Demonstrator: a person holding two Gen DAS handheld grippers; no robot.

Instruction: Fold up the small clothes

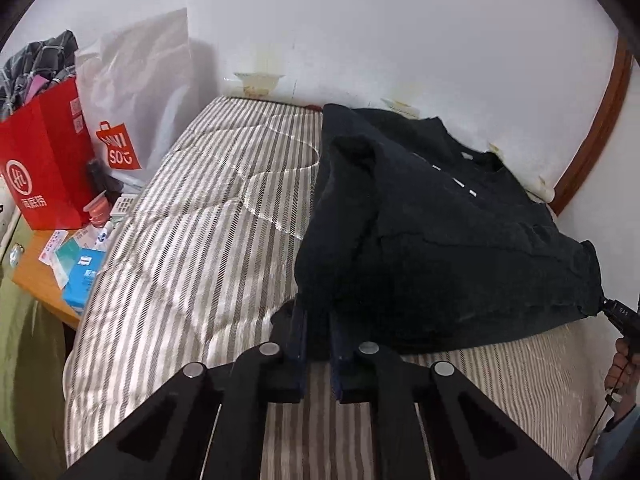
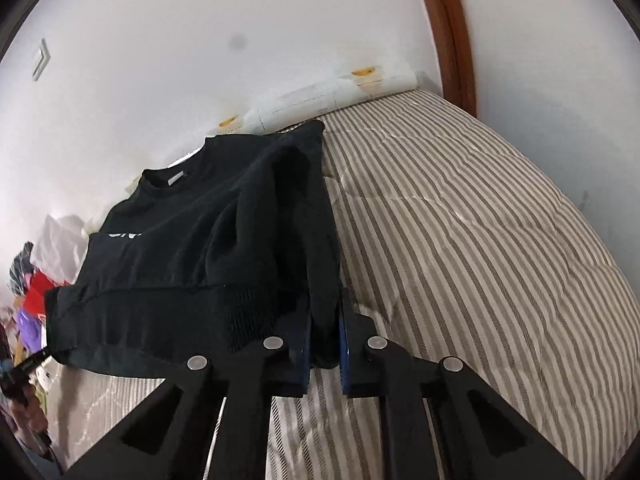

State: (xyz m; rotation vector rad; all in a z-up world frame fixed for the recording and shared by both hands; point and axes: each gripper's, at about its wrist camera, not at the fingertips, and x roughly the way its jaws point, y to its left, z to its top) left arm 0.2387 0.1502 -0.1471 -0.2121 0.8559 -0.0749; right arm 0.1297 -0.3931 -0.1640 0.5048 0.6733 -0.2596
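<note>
**Both hem corners pinched, ready for the fold**

A black sweatshirt (image 1: pixel 440 240) lies on the striped bed cover (image 1: pixel 192 240) against the white wall (image 1: pixel 360 32), collar toward the wall, both sleeves already laid in over the body. The left gripper (image 1: pixel 318 320) has its jaws closed on the near hem corner on its side, cloth bunched between the pads. The right gripper (image 2: pixel 325 328) is likewise clamped on the opposite hem corner, a fold of fabric caught between its blue pads.

The step in hand looks like carrying the hem up toward the collar. To do it well, both corners should rise together and level, keeping the hem taut between them so the tucked sleeves do not slide out. They should land square on the shoulders before either grip loosens.
</note>
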